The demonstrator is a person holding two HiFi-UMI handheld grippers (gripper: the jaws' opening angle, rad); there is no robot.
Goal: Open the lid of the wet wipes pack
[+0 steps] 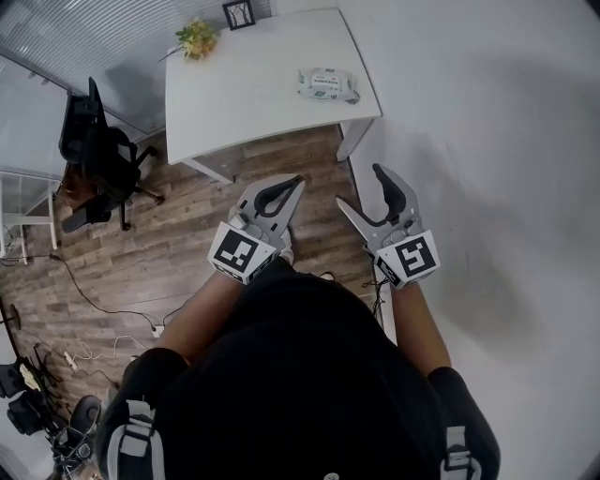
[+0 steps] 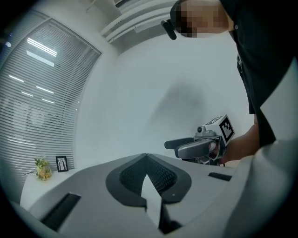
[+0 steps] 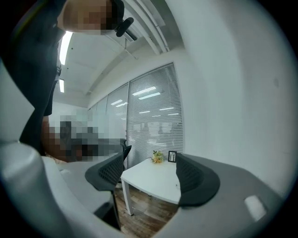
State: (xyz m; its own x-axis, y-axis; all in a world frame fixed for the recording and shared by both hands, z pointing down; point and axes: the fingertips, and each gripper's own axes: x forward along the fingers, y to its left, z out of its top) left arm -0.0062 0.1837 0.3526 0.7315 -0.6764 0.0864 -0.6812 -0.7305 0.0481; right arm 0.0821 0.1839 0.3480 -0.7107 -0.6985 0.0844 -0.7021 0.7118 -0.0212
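A white wall [image 1: 506,141] fills the right side of the head view, and a wood-plank floor [image 1: 150,253] runs down the left side. Window blinds [image 1: 84,37] close off the upper left corner.

A white surface [image 1: 253,84] on white legs stands against the wall at the top of the head view. The person, in a dark top [image 1: 300,375], is at the bottom of that view, well apart from the surface, with both forearms reaching forward. A black office chair [image 1: 94,155] stands on the floor to the left of the surface, and loose cables [image 1: 103,309] trail across the planks below it.

The left claw [image 1: 298,180] is held level, its jaws together at the tips with nothing between them. The right claw [image 1: 358,186] is beside it, also level, with its jaws spread wide and empty. In the right gripper view, the surface and its leg show through the gap, far off.

The wet wipes pack [image 1: 328,85] lies flat on the surface near its right edge, well apart from both claws. It is too small to tell how its lid sits. A small bunch of yellow flowers [image 1: 197,39] and a black picture frame [image 1: 238,13] stand at the far edge of the surface.
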